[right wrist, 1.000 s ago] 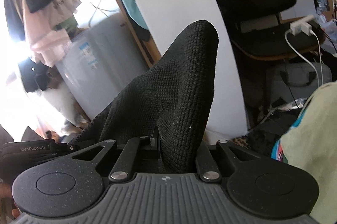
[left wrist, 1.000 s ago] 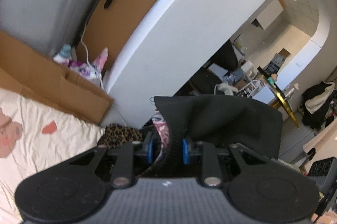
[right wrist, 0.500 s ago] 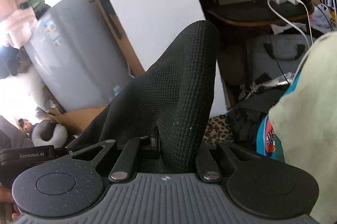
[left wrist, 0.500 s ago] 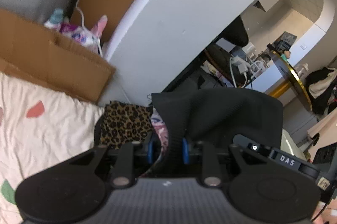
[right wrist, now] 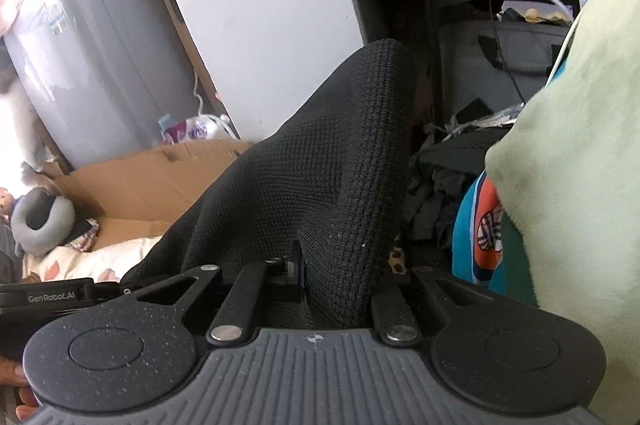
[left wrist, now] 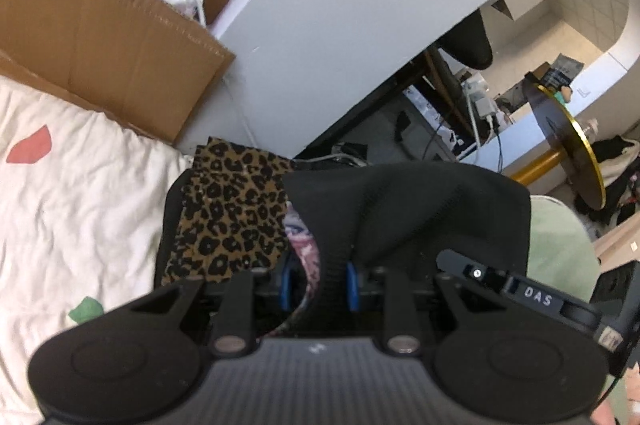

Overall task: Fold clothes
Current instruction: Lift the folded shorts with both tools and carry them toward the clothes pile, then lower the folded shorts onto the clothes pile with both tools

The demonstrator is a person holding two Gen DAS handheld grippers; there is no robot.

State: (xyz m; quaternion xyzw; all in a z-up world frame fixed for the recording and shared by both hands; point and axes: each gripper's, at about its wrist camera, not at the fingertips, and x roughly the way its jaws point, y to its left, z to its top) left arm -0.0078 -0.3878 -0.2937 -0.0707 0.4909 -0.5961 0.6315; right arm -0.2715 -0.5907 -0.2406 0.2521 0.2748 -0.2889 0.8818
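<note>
A black knit garment (left wrist: 404, 213) hangs stretched between both grippers. My left gripper (left wrist: 318, 283) is shut on its ribbed edge, which runs between the blue pads. In the right wrist view the same black garment (right wrist: 320, 177) bulges up over my right gripper (right wrist: 336, 285), which is shut on a thick fold of it; the fingertips are buried in cloth. The right gripper's black body (left wrist: 520, 291) shows at the right of the left wrist view. Below lies a cream bedsheet (left wrist: 72, 193) with coloured patches.
A leopard-print cloth (left wrist: 236, 213) lies on a dark pile just ahead. A cardboard box (left wrist: 108, 37) and white wall panel (left wrist: 340, 5) stand behind the bed. A pale green garment (right wrist: 576, 165) and a teal printed one (right wrist: 488, 229) sit at right. A grey neck pillow (right wrist: 40, 221) lies far left.
Both grippers have sunk toward the bed with the black garment still held; the sheet, leopard cloth and cardboard box now fill more of the views.
</note>
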